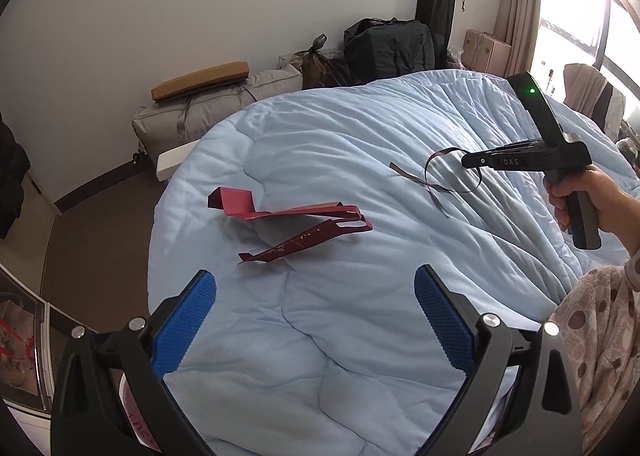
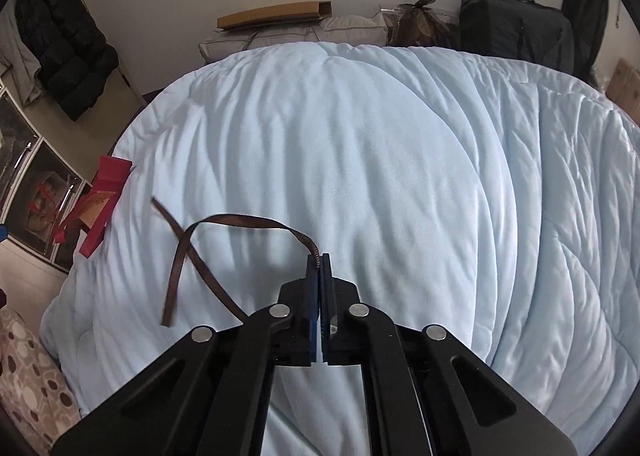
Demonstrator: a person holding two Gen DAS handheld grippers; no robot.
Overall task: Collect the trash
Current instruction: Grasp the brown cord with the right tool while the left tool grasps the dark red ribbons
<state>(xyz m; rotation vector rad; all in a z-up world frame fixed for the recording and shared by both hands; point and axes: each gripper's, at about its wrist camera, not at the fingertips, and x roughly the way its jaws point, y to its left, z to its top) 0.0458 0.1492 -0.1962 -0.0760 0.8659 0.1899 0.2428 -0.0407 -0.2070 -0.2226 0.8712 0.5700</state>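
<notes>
On the light blue quilt (image 1: 360,183) that covers the bed, there's two bits of trash. The right gripper (image 2: 319,256) has its blue pads pressed together on the brown ribbon (image 2: 240,220), pinching it right at the tips. From there the ribbon arcs up in a loop and off to the left, and its two loose ends trail down onto the quilt, crossing each other. In the left wrist view you can see that same gripper out over the right side of the bed, in the person's hand (image 1: 576,195), with the ribbon looping below its nose.

The left gripper (image 1: 316,296) is spread wide, nothing between its blue pads (image 1: 188,320), hanging above the near part of the quilt. Just past it lies the red paper strip (image 1: 292,221), folded and crumpled, flat on the quilt toward the left edge of the bed, well apart from the ribbon.
</notes>
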